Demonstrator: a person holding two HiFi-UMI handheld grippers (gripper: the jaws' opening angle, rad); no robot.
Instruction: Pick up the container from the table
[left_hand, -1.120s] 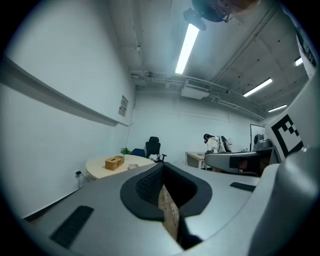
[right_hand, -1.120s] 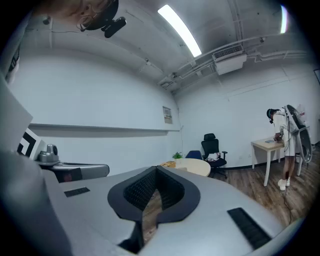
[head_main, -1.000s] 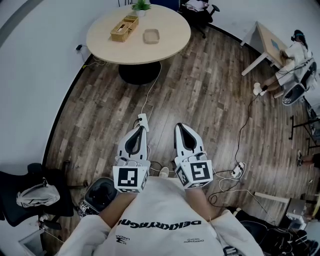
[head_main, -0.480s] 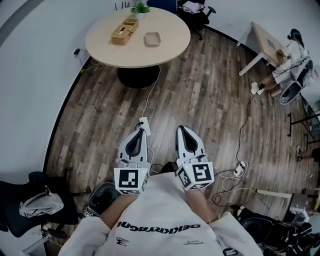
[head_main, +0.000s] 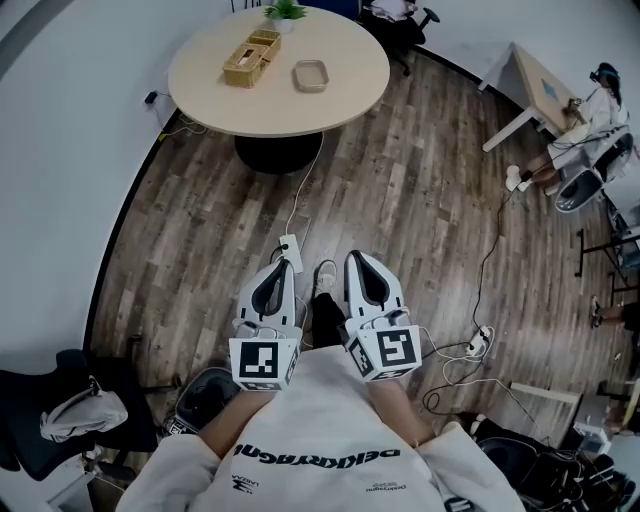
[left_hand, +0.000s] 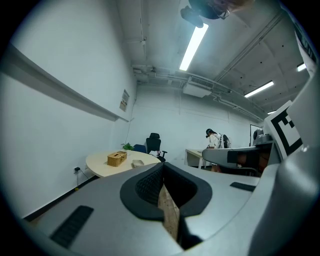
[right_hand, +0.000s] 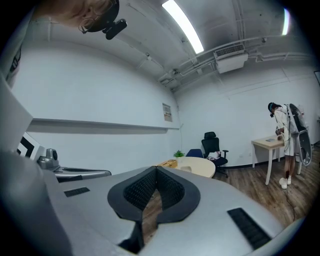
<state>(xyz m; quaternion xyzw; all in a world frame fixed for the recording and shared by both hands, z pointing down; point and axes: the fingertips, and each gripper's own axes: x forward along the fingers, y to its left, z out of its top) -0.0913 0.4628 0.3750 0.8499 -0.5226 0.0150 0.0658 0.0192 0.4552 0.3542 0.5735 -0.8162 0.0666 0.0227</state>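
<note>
A round beige table (head_main: 345, 95) stands far ahead at the top of the head view. On it lie a shallow pale container (head_main: 310, 74), a woven box (head_main: 245, 58) and a small plant (head_main: 285, 10). My left gripper (head_main: 281, 268) and right gripper (head_main: 357, 259) are held side by side over the wooden floor, well short of the table, both shut with nothing in them. In the left gripper view the container (left_hand: 137, 162) sits beside the box (left_hand: 116, 158), beyond the shut left gripper (left_hand: 162, 166). The right gripper view shows the container (right_hand: 186, 169) past the shut right gripper (right_hand: 155, 169).
Cables and a power strip (head_main: 290, 244) trail across the floor between me and the table. A black office chair (head_main: 398, 20) stands behind the table. A person (head_main: 592, 108) sits at a desk (head_main: 535, 85) at right. A dark chair (head_main: 55, 405) stands at lower left.
Both grippers have shifted a little forward over the floor, still shut. A dark trouser leg and a shoe have come into view between them.
</note>
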